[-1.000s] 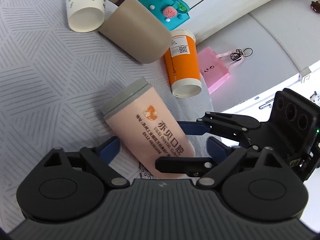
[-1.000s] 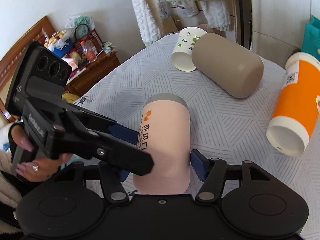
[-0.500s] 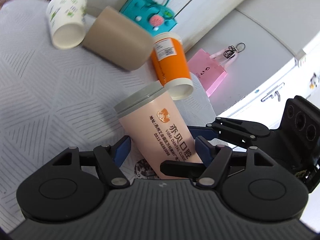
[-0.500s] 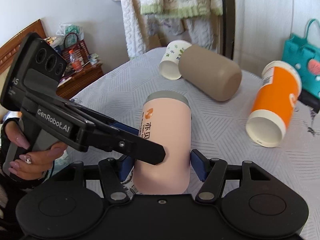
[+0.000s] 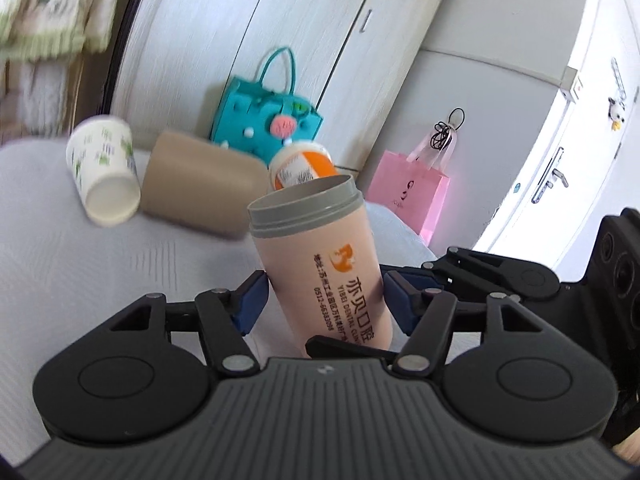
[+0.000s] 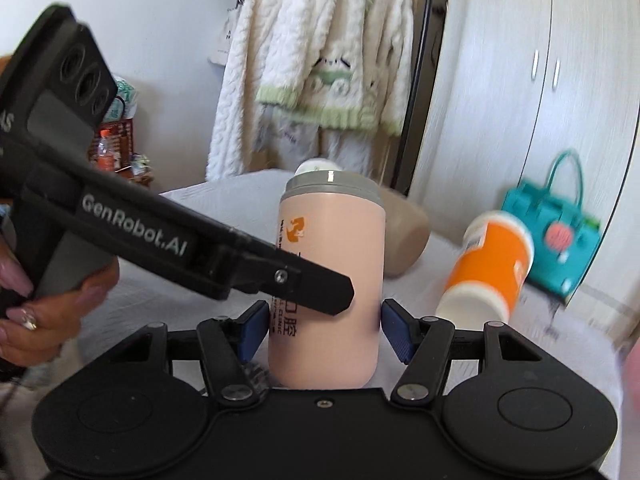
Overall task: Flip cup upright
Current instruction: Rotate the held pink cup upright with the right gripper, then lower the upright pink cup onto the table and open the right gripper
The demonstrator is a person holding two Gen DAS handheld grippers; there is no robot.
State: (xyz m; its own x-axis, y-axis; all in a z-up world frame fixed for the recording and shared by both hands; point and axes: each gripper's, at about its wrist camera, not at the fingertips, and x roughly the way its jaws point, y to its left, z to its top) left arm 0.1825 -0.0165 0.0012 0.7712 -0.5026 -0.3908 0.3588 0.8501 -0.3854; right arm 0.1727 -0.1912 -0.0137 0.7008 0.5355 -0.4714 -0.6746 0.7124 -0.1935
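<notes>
Pink cup (image 6: 328, 280) upright, orange cup (image 6: 486, 268) beside

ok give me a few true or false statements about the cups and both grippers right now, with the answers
1. The pink cup with the grey rim lies flat on its side. False: it stands nearly upright, rim at the top.
2. Both the left gripper and the right gripper have it between their fingers. True.
3. The orange cup with a white rim stands upright. False: it lies on its side.
4. The beige cup lies on its side beside the white paper cup with green prints. True.
5. The teal handbag hangs from a gripper. False: it sits behind the cups.
</notes>
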